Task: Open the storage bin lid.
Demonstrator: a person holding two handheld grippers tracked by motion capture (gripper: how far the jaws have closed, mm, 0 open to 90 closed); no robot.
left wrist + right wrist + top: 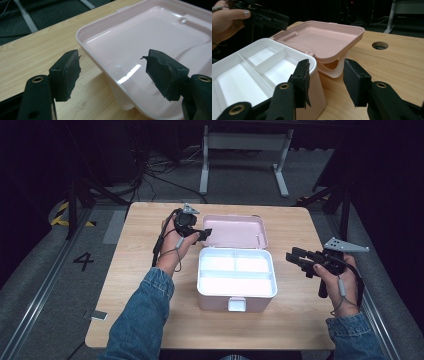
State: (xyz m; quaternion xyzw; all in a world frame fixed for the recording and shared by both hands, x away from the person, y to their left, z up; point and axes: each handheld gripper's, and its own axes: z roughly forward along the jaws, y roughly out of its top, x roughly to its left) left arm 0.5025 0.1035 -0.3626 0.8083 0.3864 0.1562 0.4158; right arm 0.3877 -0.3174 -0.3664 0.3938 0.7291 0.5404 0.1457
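A pink box (235,302) sits in the middle of the wooden desk (130,320), its lid (235,231) thrown fully back and lying open behind it, inside face up, and its white divided tray (235,272) exposed. The left hand (172,245) reaches forward from a denim sleeve (145,315) and holds the left gripper (204,234) level, pointing across at the lid's near left corner. Its jaws stand wide apart with nothing between them; in the left gripper view the lid's rim lies just beyond the pads, not touched. The right hand (332,280) rests well off to the box's right side, wrist raised, with the right gripper (295,257) aimed leftward at the box. Its jaws are parted and empty, framing the gap where lid meets box in the right gripper view.
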